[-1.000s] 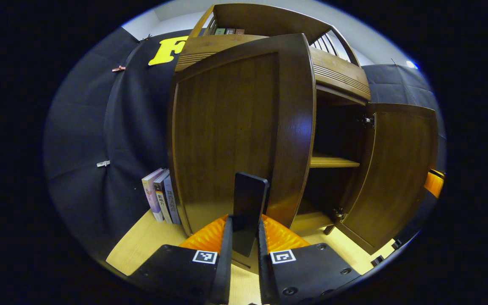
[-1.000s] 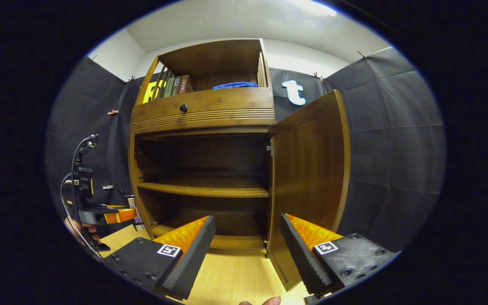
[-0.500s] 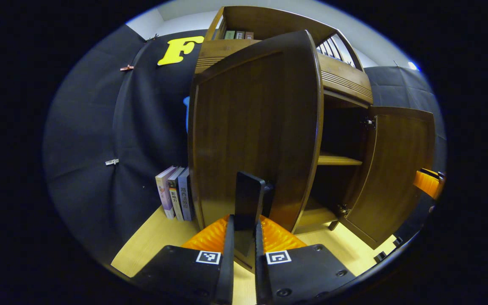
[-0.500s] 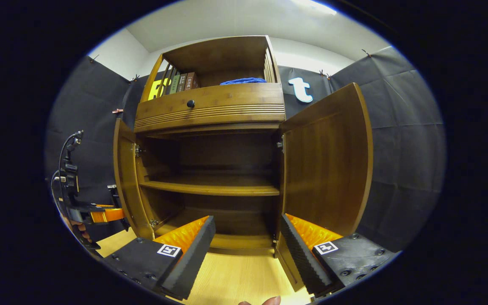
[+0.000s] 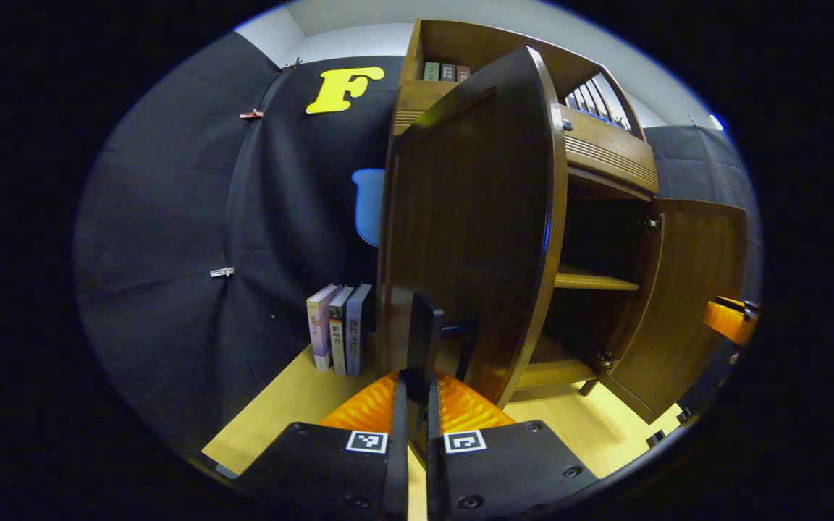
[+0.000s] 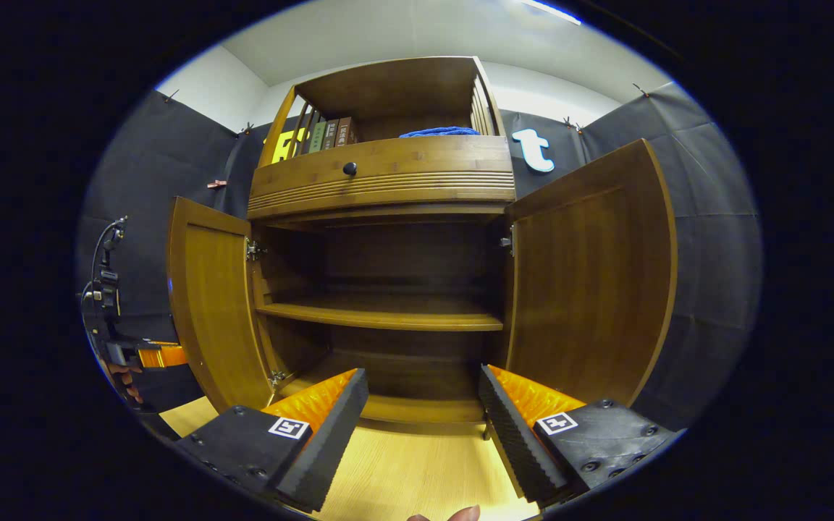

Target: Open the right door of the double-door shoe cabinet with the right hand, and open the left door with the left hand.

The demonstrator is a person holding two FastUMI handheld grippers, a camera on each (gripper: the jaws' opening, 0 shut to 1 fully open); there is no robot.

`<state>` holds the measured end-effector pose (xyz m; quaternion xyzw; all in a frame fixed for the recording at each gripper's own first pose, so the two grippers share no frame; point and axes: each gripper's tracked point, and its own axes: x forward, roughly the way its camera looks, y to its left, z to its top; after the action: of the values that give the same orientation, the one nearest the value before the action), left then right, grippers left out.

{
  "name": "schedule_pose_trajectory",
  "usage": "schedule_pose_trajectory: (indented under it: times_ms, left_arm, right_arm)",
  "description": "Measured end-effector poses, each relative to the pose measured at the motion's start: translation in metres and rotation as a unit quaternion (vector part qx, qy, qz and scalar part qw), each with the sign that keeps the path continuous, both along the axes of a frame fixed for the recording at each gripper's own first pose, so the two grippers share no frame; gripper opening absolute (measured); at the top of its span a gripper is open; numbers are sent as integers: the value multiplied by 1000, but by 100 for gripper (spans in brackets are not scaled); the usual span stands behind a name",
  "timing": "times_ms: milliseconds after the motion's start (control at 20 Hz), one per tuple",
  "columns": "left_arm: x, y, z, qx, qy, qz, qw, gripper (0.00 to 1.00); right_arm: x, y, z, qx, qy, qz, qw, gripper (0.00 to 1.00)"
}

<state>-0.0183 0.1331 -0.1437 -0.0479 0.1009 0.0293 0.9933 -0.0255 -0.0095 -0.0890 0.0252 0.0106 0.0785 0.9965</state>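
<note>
The wooden shoe cabinet (image 6: 381, 181) stands with both doors swung wide. In the left gripper view the left door (image 5: 475, 217) fills the middle, seen from its outer face. My left gripper (image 5: 415, 381) is shut on that door's black upright handle (image 5: 423, 325). The right door (image 5: 692, 289) stands open beyond the shelves. In the right gripper view my right gripper (image 6: 423, 405) is open and holds nothing, a little in front of the cabinet's bottom shelf. The left door (image 6: 211, 304) and right door (image 6: 591, 275) flank it. At the far left is the left gripper (image 6: 153, 356), held by a hand.
Three books (image 5: 337, 325) stand on the pale wooden floor (image 5: 279, 405) left of the cabinet. A middle shelf (image 6: 381, 317) crosses the dark inside. Above are a drawer with a black knob (image 6: 350, 168), more books (image 6: 330, 134) and a blue cloth (image 6: 439, 132).
The left door has swung further out to the left with my left gripper holding its handle. The right gripper has stayed open while its view of the cabinet shifted slightly.
</note>
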Motion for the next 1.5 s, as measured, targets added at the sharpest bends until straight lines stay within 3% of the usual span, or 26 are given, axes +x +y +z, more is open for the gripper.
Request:
schedule_pose_trajectory:
  times_ms: [50,150,200,500,700,1000,1350,1450,1500]
  left_arm:
    - [-2,6,1,-3,-2,1,1000,13]
    - [-6,17,1,-8,-4,3,1000,12]
    - [-8,23,-1,-7,-5,4,1000,11]
    - [-16,36,0,-13,-18,-19,1000,10]
    - [-18,67,3,-9,-19,11,1000,9]
    - [-20,72,5,-55,-26,-17,998,10]
    - [-28,70,12,-6,-31,7,999,10]
    - [-36,69,17,14,-38,12,999,13]
    - [-39,66,18,21,-39,11,999,19]
  right_arm:
    - [0,2,-2,-1,1,4,1000,92]
    - [-1,6,-3,-3,2,12,1000,92]
    - [-2,8,-5,-4,3,15,1000,98]
    - [-4,7,-7,-7,6,21,1000,98]
    - [-4,6,-7,-7,8,23,1000,98]
    - [-7,9,-8,-9,9,28,1000,98]
    - [-7,8,-6,-6,8,25,1000,98]
    - [-7,8,-6,-6,9,24,1000,98]
    - [-6,7,-6,-6,9,24,1000,98]
